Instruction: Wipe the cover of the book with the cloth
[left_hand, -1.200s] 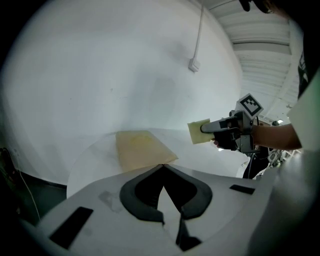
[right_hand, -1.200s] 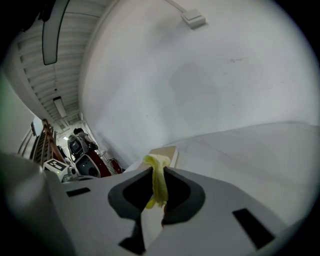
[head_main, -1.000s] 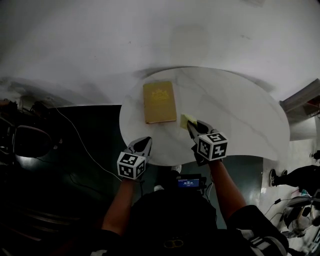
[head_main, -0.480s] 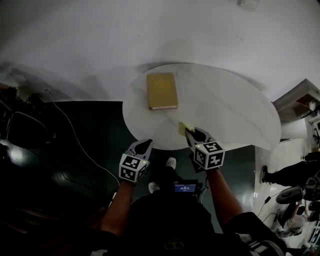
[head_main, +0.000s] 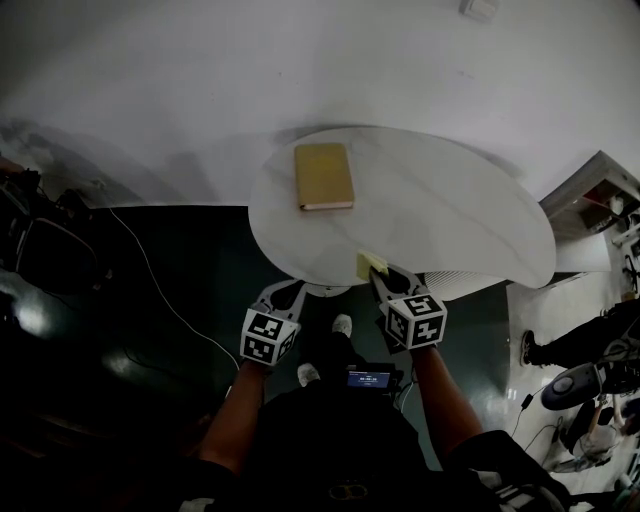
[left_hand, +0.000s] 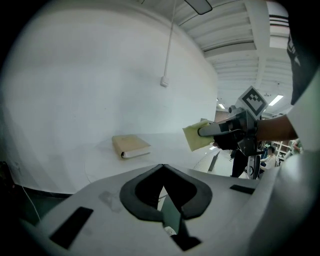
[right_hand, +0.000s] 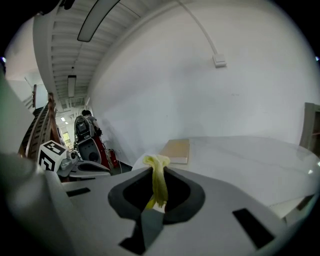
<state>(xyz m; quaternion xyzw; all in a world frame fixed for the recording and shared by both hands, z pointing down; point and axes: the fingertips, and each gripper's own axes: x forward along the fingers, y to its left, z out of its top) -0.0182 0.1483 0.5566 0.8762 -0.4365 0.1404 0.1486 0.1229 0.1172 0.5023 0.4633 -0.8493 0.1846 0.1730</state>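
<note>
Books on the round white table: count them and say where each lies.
1: a closed tan book lies flat on the far left of the round white table; nothing seems hidden.

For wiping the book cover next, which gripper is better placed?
Right. The right gripper is shut on the yellow cloth at the near edge of the table, pointing towards the book. The left gripper holds nothing, its jaws together.

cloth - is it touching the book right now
No, the yellow cloth is pinched in the right gripper over the near edge of the table, well apart from the book lying farther back.
</note>
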